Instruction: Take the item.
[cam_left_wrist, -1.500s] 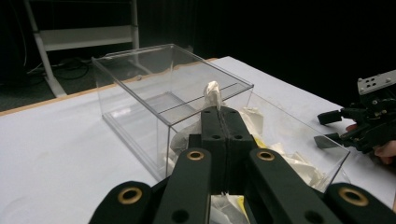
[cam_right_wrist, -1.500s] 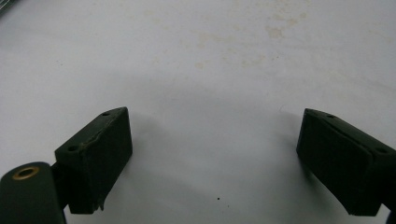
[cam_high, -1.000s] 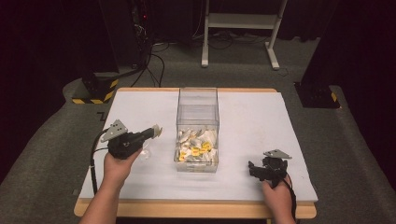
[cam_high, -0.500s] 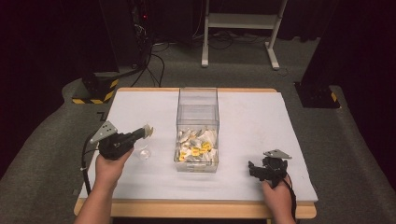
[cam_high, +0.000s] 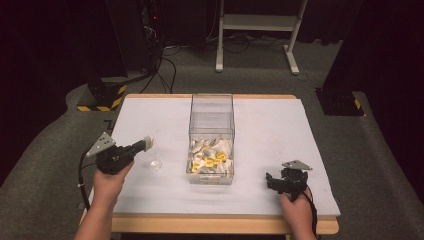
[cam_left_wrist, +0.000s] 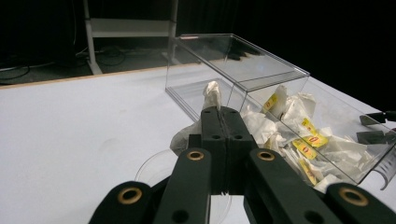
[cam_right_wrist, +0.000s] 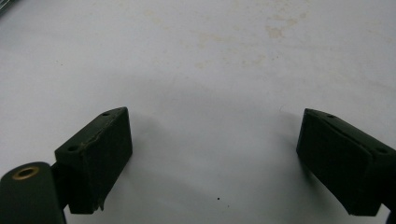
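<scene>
Tea bag (cam_left_wrist: 211, 95) – white, crumpled, pinched between the jaws of the left gripper (cam_left_wrist: 223, 111), which are pressed together on it; part sticks up past the tips, the rest hangs off to the side. In high view the bag (cam_high: 147, 143) sits at the tip of the L gripper (cam_high: 142, 146), above a small clear dish (cam_high: 151, 161) on the white table cover (cam_high: 270, 125); can't tell if bag touches the dish. Just beside, toward table centre: clear plastic box (cam_high: 212, 117), near end heaped w/ more tea bags (cam_high: 210, 157), some w/ yellow tags. Dish and box are apart. Right gripper (cam_high: 272, 181) is well apart, near the front right edge of table – jaws spread wide, nothing between them, bare cover (cam_right_wrist: 210, 93) under them in right gripper view.
</scene>
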